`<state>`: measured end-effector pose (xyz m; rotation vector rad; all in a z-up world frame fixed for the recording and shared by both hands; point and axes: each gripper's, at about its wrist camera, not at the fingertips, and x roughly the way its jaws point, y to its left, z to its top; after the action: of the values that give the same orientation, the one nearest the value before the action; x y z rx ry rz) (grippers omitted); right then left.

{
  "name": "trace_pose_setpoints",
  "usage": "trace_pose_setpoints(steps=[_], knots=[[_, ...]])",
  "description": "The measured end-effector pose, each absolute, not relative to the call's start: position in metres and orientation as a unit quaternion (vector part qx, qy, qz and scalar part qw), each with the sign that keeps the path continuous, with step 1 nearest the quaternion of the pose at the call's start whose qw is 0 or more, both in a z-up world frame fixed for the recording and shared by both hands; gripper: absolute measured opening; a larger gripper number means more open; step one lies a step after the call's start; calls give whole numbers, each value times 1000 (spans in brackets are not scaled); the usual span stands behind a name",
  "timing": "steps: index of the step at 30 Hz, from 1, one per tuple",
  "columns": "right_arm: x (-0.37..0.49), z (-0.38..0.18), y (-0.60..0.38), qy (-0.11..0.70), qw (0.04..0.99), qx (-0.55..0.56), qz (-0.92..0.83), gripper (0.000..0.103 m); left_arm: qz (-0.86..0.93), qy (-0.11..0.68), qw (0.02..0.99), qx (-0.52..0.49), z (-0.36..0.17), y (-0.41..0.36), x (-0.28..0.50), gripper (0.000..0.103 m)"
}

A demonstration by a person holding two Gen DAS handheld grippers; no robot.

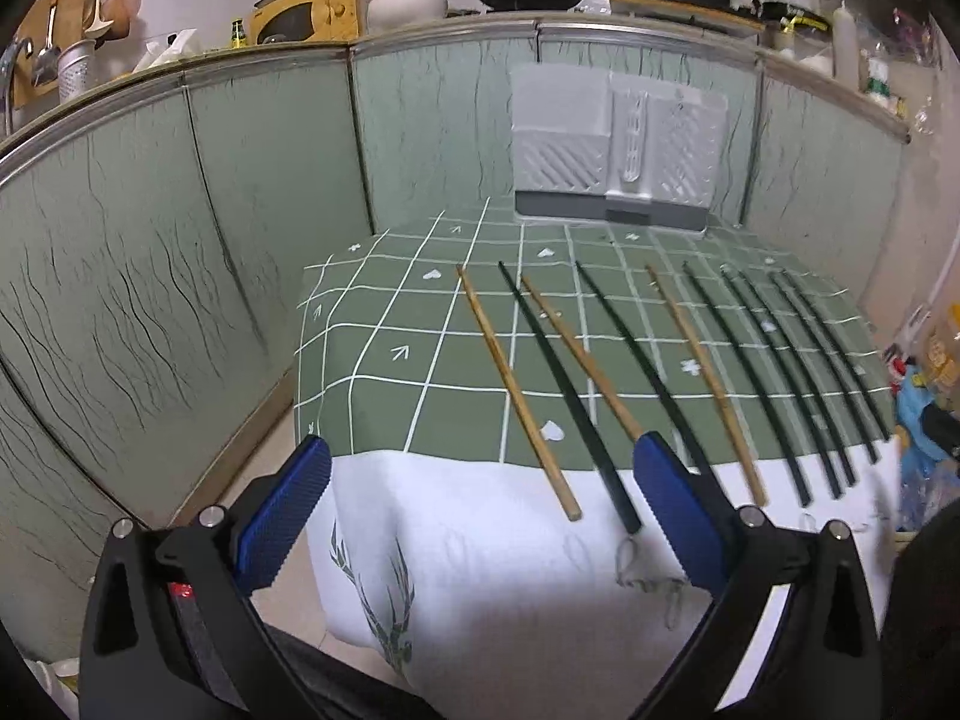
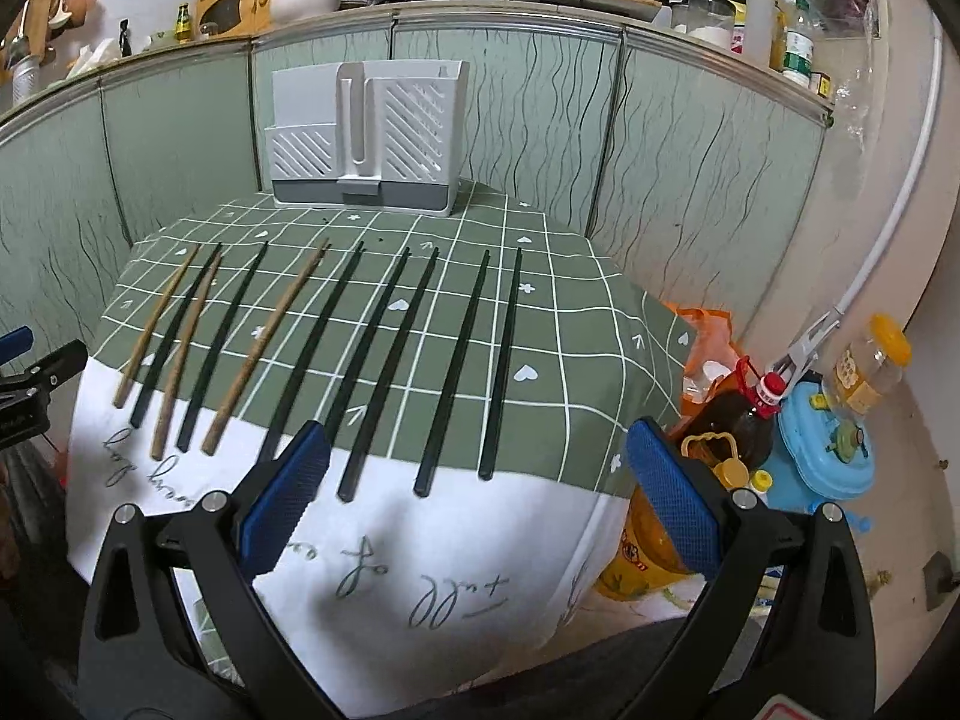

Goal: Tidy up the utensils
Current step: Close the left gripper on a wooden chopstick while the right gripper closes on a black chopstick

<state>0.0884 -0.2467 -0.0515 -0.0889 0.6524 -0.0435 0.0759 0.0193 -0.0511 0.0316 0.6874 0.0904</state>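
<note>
On the green checked tablecloth [image 2: 540, 324] ahead of me, chopsticks lie in a row, fanned front to back, thick ends toward me. Counted from the right wrist view: three wooden chopsticks [image 2: 264, 348] on the left side, mixed with black chopsticks [image 2: 456, 360] that fill the rest of the row, seven black in all. None touch either tool. White slotted utensil holder [image 2: 366, 138] stands upright at the far edge of the cloth, against the cabinet panels, well apart from the row. My left gripper [image 1: 480, 516] is spread wide, holding nothing, hovering at the near table edge by the wooden ones. My right gripper [image 2: 474, 498] is also spread wide and empty, near the black ones' ends. Bottles [image 2: 738, 420] crowd the floor at right.
</note>
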Motion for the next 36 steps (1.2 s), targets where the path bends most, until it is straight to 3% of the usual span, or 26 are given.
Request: trace_pose_setpoints(steps=[3, 5, 8, 11, 20, 22, 28, 31, 36], knots=[[97, -57, -251, 317, 947, -44, -31, 95, 50, 349, 936, 15, -62, 17, 87, 83], [103, -61, -254, 314, 948, -43, -35, 95, 49, 360, 932, 13, -69, 15, 94, 82], [111, -67, -261, 313, 948, -42, -41, 95, 47, 366, 929, 12, -78, 11, 101, 72], [118, -72, -267, 316, 947, -43, -47, 93, 52, 378, 924, 7, -87, 9, 106, 54], [133, -91, -283, 342, 938, -25, -47, 66, 61, 362, 930, 32, -96, -2, 106, 47], [136, -95, -279, 346, 937, -30, -41, 56, 56, 358, 931, 33, -97, -4, 105, 36], [144, -104, -271, 356, 934, -32, -23, 28, 50, 349, 936, 25, -99, -4, 104, 25], [144, -106, -270, 354, 935, -24, -19, 20, 61, 345, 936, 20, -99, -1, 104, 11], [145, -106, -267, 356, 934, -21, -29, 16, 56, 347, 936, 2, -99, 4, 105, 9]])
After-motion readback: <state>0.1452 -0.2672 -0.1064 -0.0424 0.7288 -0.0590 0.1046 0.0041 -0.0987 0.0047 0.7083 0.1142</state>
